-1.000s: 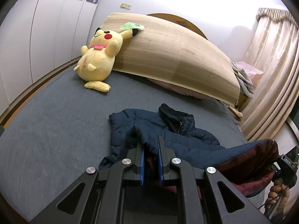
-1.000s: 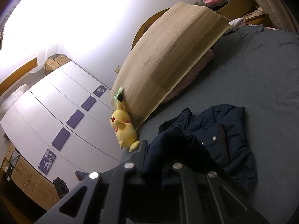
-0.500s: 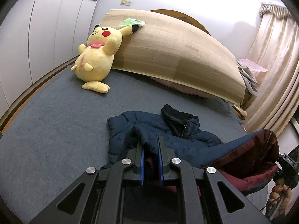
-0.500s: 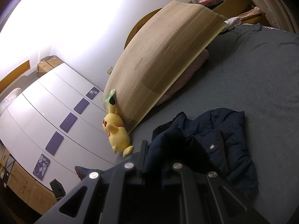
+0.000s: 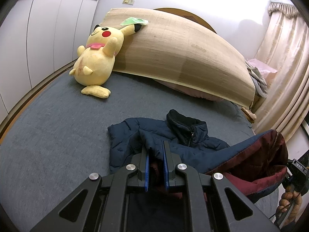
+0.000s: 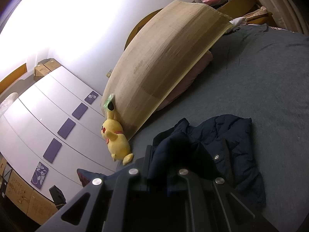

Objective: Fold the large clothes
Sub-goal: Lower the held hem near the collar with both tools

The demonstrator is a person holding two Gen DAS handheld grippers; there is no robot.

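Note:
A navy puffer jacket (image 5: 150, 135) with dark red lining (image 5: 256, 160) lies on the grey bed (image 5: 58, 127), its collar towards the headboard. My left gripper (image 5: 156, 148) is shut on a fold of the jacket's hem and holds it above the bed. My right gripper (image 6: 171, 154) is shut on another part of the hem, which drapes over its fingers and hides them. The rest of the jacket (image 6: 237, 143) lies flat beyond it. The hem hangs lifted between the two grippers, lining showing at the right of the left wrist view.
A yellow plush toy (image 5: 96, 58) leans on a bamboo mat (image 5: 183, 52) standing against the headboard. It also shows in the right wrist view (image 6: 115, 141). White wardrobe doors (image 5: 38, 29) run along the left. Curtains (image 5: 280, 58) hang at the right.
Both grippers have moved forward over the bed with the hem held. The plush toy and mat look nearer, and the lifted hem has come closer to the collar.

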